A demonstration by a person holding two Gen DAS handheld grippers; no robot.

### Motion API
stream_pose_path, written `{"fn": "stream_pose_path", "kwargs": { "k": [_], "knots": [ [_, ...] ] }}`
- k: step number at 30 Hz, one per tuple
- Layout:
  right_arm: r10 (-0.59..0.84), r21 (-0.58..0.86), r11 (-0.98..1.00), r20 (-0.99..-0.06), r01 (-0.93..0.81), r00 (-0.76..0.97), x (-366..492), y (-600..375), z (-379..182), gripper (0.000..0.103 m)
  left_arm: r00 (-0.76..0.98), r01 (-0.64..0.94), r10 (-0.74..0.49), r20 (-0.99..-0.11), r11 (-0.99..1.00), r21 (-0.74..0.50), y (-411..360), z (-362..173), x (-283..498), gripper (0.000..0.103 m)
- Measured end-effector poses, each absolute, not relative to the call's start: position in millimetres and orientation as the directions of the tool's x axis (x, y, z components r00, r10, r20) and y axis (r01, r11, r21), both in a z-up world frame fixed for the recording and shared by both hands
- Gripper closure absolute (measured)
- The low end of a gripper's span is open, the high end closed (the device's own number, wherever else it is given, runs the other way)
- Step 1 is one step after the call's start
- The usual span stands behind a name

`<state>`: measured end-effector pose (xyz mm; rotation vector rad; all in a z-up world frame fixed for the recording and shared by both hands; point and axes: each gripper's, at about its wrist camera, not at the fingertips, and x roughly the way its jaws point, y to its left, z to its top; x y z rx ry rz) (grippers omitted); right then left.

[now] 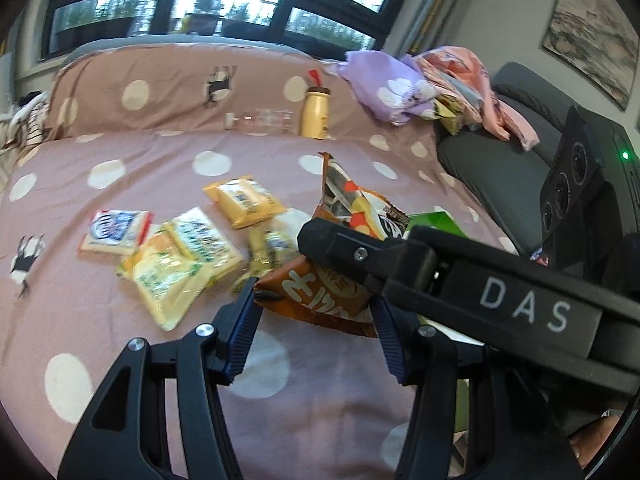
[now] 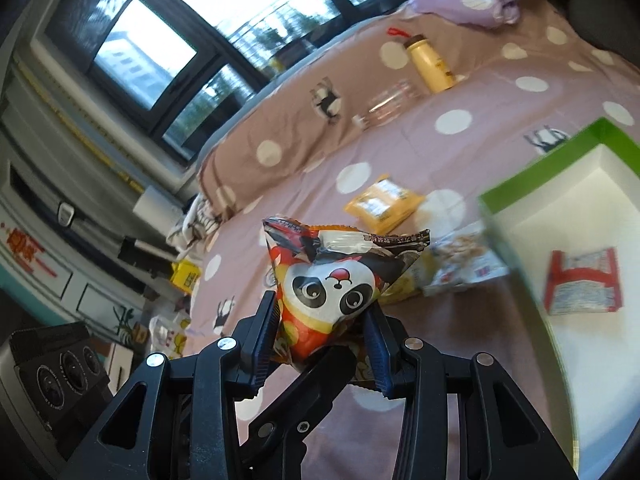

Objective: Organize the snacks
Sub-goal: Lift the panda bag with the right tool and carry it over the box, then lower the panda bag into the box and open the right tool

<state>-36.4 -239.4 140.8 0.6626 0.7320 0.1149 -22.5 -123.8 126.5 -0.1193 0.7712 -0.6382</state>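
Observation:
An orange panda snack bag [image 2: 336, 292] is clamped between the fingers of my right gripper [image 2: 326, 336] and held above the pink dotted bed cover. In the left wrist view the same bag [image 1: 320, 288] hangs just ahead of my left gripper [image 1: 316, 308], which is open, with the right gripper's black body [image 1: 460, 280] crossing over it. Several yellow and white snack packets [image 1: 180, 256] lie scattered on the cover to the left. A green-rimmed white box [image 2: 576, 216] stands at the right and holds a red-and-white packet [image 2: 582, 284].
A yellow bottle [image 1: 316, 112] and a clear bottle [image 1: 260, 120] lie near the pillow ridge. Crumpled purple and pink cloth [image 1: 420, 88] is piled on a dark chair [image 1: 500, 152] at the right. A black camera unit [image 1: 580, 184] stands at the far right.

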Motion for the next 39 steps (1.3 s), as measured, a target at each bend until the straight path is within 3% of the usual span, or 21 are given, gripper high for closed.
{"fn": "stream_pose_path", "kwargs": {
  "k": [15, 39],
  "knots": [
    [0.186, 0.646, 0.691, -0.592, 0.324, 0.784, -59, -334, 131, 0.058, 0.394, 0.660, -0.636, -0.663, 0.698, -0.277, -224, 125, -10, 0.051],
    [0.120, 0.655, 0.528, -0.687, 0.540, 0.716, -81, -401, 84, 0.058, 0.198, 0.725, -0.607, -0.769, 0.619, -0.302, -301, 84, -6, 0.051]
  ]
}}
